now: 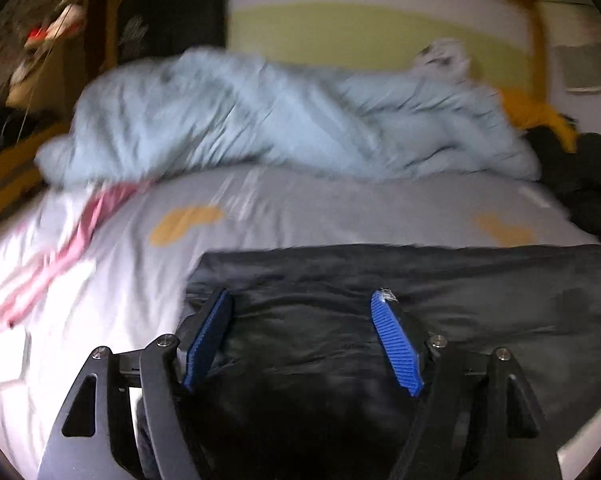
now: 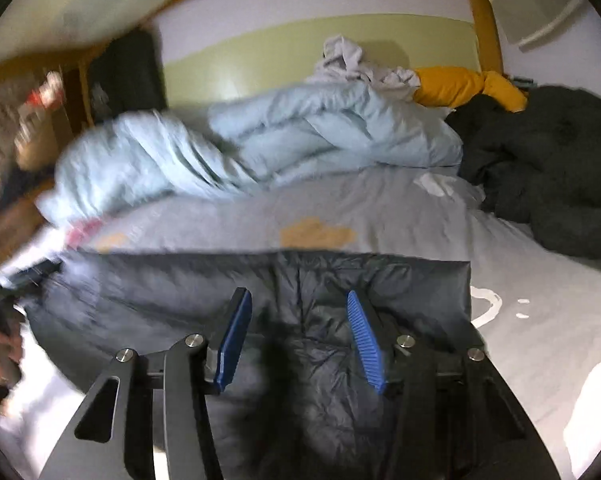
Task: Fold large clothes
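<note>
A: How was the dark puffer jacket [image 2: 316,360] seen to lie?

B: It was spread flat on the bed [image 2: 400,208], black and quilted, with a seam running down its middle and a straight far edge. It was found directly beneath and ahead of both pairs of fingers. In the left wrist view the same dark puffer jacket [image 1: 380,280] was seen smooth and faintly glossy, its left edge just beside the left finger.

A: And the fingers?

B: The left gripper [image 1: 302,334] was held spread wide, nothing pinched between its blue pads [image 1: 396,344]. The right gripper [image 2: 298,340] was likewise released, blue pads [image 2: 366,344] parted over the quilting. Whether the tips touched the fabric could not be told.

A: What was counted beyond the fingers?

B: One pale blue duvet [image 2: 260,148] was bunched across the bed, well past the fingertips. One grey garment [image 2: 348,60] and one mustard-yellow garment [image 2: 460,84] were piled behind it. One dark heap of cloth [image 2: 552,168] was seen off to the right of the right fingers. One pink-and-white cloth [image 1: 60,248] was noted left of the left fingers, blurred.
</note>
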Tool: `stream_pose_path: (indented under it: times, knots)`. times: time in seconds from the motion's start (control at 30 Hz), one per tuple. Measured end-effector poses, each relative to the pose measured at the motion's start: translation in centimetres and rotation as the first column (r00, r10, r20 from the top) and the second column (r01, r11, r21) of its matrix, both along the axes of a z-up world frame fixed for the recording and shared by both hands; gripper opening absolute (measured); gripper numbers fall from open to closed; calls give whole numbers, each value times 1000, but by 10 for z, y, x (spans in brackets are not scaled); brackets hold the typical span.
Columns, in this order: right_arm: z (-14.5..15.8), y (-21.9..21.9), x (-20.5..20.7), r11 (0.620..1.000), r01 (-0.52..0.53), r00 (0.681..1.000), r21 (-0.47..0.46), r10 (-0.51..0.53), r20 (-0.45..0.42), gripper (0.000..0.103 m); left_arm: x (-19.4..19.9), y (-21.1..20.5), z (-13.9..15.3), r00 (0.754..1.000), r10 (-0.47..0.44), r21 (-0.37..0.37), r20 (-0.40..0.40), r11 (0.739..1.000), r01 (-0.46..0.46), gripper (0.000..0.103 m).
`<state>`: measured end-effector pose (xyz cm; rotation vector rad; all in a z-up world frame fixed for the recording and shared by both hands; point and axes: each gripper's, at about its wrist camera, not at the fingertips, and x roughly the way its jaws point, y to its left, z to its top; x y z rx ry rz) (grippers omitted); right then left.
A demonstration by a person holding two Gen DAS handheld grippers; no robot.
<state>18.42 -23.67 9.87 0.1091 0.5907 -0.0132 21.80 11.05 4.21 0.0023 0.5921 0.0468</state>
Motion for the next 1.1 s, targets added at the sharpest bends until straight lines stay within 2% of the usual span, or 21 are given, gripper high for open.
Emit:
stream_pose_path:
  times: [0.07, 0.17, 0.2, 0.23, 0.33, 0.4, 0.43, 0.63, 1.1]
  knots:
    - [-15, 4, 16, 999, 17, 1000, -45, -18, -10, 53, 12, 8, -18, 999, 0, -39, -42, 999, -2, 72]
    - [-27, 0, 30, 999, 18, 1000, -33, -19, -25, 53, 15, 10, -34, 998, 51, 38, -35, 998, -49, 72]
    - [-31, -4, 36, 1000, 16, 999, -10, -16, -48, 53, 16, 12, -40, 998, 57, 39, -41, 998, -55, 72]
    - [-39, -11, 42, 998, 4, 996, 56, 2, -94, 53, 19, 16, -46, 997, 61, 19, -56, 998, -60, 72]
    - [-58, -31, 53, 976, 10, 987, 216, 24, -156, 53, 22, 25, -63, 992, 50, -76, -118, 995, -59, 76]
    - [-69, -38, 55, 962, 22, 984, 271, 27, -176, 53, 25, 26, -66, 989, 36, -88, -141, 995, -49, 77]
    - [-75, -38, 56, 962, 29, 982, 271, 23, -186, 53, 24, 26, -66, 989, 38, -87, -144, 995, -51, 78]
    - [-86, -11, 58, 996, 25, 981, 87, -7, -195, 53, 22, 23, -68, 987, 49, -59, -153, 997, -59, 79]
    - [-87, -13, 53, 995, 30, 982, 94, -12, -187, 54, 22, 24, -67, 985, 62, -53, -160, 996, -71, 83]
